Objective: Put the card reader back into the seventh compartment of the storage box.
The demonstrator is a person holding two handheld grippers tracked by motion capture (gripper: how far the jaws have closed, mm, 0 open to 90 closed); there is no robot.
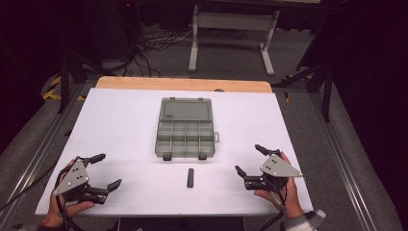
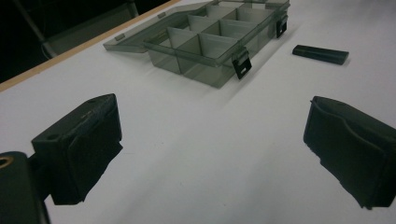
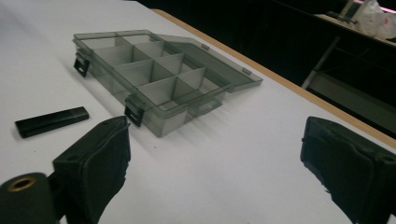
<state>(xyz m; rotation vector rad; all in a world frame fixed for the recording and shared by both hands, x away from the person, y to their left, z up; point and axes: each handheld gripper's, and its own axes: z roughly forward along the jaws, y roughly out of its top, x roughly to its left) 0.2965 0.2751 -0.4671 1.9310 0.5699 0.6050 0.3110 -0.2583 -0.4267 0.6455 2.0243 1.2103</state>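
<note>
- High view: a translucent grey plastic compartment box (image 1: 184, 133) sits mid-bench, lid folded back flat toward the far edge, dividers bare, two black latches on the near wall. A small flat black rectangular bar (image 1: 190, 177) lies just in front of the box, apart from it, between the two hands.
- High view: left claw (image 1: 106, 170) rests at the near left corner, jaws spread, nothing between them. Right claw (image 1: 250, 160) at the near right, jaws also spread wide and empty. Both well apart from the bar.
- Judgement: work looks to be at its start. Box open and ready; bar not yet picked up; the likely remainder is grasp, carry, drop into a compartment.
- Left gripper view: own two jaws stand wide over bare white sheet; box ahead, bar off to the upper right.
- Right gripper view: jaws wide; bar at left, box beyond it, compartments look empty.
- Surface and room: white bench top (image 1: 120, 125) with a wooden strip at the far edge; dark room, grey floor, cables, a pale metal frame (image 1: 233, 33) behind.
</note>
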